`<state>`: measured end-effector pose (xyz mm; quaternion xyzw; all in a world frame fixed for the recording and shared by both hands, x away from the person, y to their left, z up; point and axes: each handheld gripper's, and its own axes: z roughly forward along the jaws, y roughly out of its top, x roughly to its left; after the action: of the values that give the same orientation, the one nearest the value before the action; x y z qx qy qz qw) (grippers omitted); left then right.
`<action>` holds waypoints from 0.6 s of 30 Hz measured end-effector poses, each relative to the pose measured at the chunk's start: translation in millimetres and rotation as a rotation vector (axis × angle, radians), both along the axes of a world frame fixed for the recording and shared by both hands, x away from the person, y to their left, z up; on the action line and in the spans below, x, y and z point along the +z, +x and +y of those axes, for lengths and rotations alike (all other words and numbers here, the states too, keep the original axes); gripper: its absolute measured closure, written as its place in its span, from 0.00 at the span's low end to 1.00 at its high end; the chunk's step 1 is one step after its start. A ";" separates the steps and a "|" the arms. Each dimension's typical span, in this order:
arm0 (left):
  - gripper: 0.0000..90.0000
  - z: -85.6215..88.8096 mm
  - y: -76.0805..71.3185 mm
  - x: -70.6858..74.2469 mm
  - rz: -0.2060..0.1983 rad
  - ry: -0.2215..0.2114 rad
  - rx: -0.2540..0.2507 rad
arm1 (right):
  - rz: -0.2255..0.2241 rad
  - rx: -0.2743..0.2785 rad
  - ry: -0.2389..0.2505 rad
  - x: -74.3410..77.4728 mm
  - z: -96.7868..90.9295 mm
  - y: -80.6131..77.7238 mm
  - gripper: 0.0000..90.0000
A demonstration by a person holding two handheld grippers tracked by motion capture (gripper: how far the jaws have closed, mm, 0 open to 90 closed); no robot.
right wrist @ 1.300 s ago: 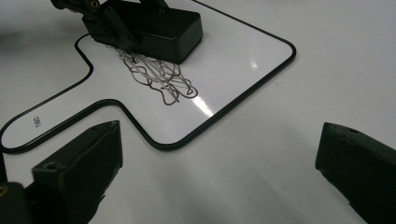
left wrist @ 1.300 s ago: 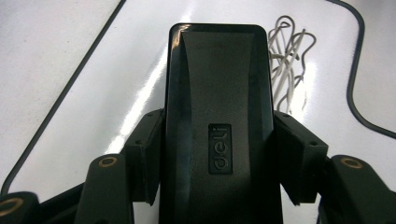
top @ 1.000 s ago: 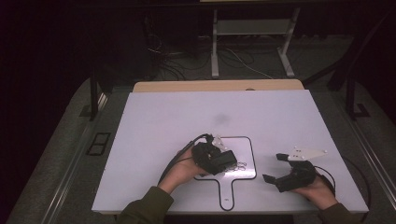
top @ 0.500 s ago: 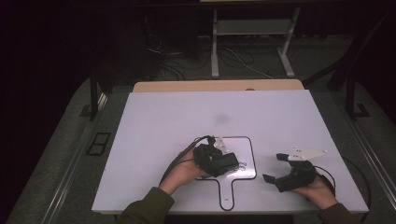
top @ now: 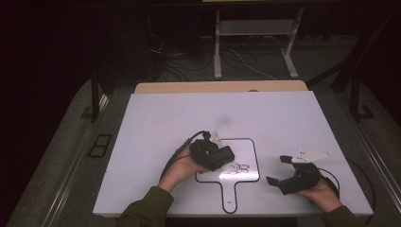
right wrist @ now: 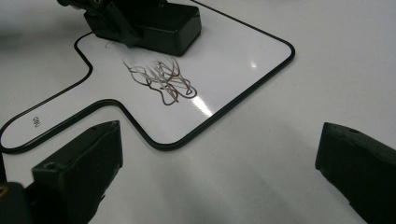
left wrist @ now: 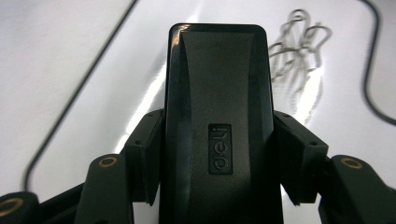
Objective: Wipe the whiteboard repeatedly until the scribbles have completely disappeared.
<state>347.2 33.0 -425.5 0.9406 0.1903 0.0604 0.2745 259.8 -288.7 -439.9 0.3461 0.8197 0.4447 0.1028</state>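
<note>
On the small white paddle-shaped whiteboard with a black rim (top: pixel 246 146), the left gripper (top: pixel 218 156) pinches a black rectangular plastic eraser block (left wrist: pixel 219 116) just beside the dark scribble (right wrist: pixel 161 77), while the right gripper (top: pixel 283 171), off the board's right edge, has its jaws spread, holding nothing.

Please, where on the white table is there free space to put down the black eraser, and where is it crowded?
The far half of the table, beyond the paddle-shaped whiteboard, is bare, and so is the near-left corner. It is crowded on the whiteboard: the left tool holds the black eraser there beside the scribbles. The open right tool fills the near-right part.
</note>
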 end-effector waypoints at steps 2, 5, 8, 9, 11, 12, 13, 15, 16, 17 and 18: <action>0.44 3.1 2.6 -0.7 0.000 -0.009 0.024 | 0.000 0.001 0.000 0.0 0.0 0.1 0.00; 0.44 5.3 3.8 -0.8 0.002 -0.011 0.031 | 0.000 0.001 0.000 -0.2 0.1 0.2 0.00; 0.44 3.8 1.3 -0.3 0.001 -0.003 0.023 | 0.000 0.001 0.000 -0.2 0.2 0.3 0.00; 0.44 3.0 -0.1 0.0 0.002 0.000 0.016 | 0.000 0.001 0.000 -0.2 0.2 0.3 0.00; 0.44 1.0 -4.0 0.3 0.008 0.002 0.005 | 0.000 0.001 0.000 -0.2 0.2 0.3 0.00; 0.44 0.1 -5.7 0.6 0.008 0.007 -0.009 | 0.000 0.001 0.000 -0.2 0.1 0.3 0.00; 0.44 -1.1 -8.0 0.6 0.006 0.008 -0.017 | 0.000 0.001 0.000 -0.2 0.1 0.4 0.00; 0.44 -3.9 -13.0 0.4 0.007 0.005 -0.029 | -0.001 0.001 0.000 -0.2 0.1 0.4 0.00; 0.44 -5.1 -15.4 0.4 0.009 0.005 -0.037 | -0.001 0.001 0.000 -0.2 0.1 0.4 0.00; 0.44 -7.5 -18.9 -0.9 0.015 -0.018 -0.025 | -0.001 0.001 0.000 -0.2 0.2 0.4 0.00; 0.44 -7.8 -19.6 0.5 0.012 0.007 -0.055 | 0.000 0.001 0.000 -0.2 0.2 0.4 0.00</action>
<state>327.6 25.2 -425.0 0.9468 0.1656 0.0479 0.2717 260.2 -288.5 -440.1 0.3457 0.8199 0.4447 0.1029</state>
